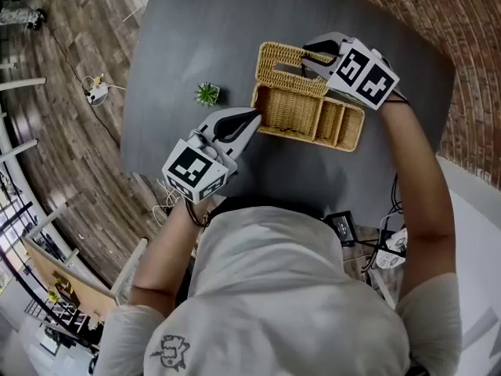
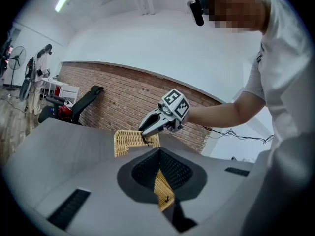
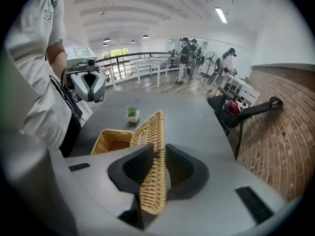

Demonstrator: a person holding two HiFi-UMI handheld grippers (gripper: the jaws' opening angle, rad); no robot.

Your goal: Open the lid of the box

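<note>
Quick count: one wicker box (image 1: 356, 131), one lid (image 1: 282, 59), one tiny potted plant (image 1: 207, 94) and two grippers, all over a round grey table (image 1: 211, 30). The box sits mid-table with its lid standing up along the far side, so it's already open. The plant is near the box's left end, not touching.

The left gripper (image 1: 254, 118) is pinched on the box's left end wall, jaws narrow with the wicker strip right between the pads. The right gripper (image 1: 309, 56) is up at the right part of the lid, jaws also narrow, pads against the lid's edge on either side.

Inside the box I see one big compartment (image 1: 291, 108) and smaller ones to its right, but the dividers are hard to count from above. The right gripper's body covers the lid's right corner. In the left gripper view most of the box hides behind that gripper's own body. A few people (image 3: 187, 53) stand far back in the right gripper view, too small to count.
</note>
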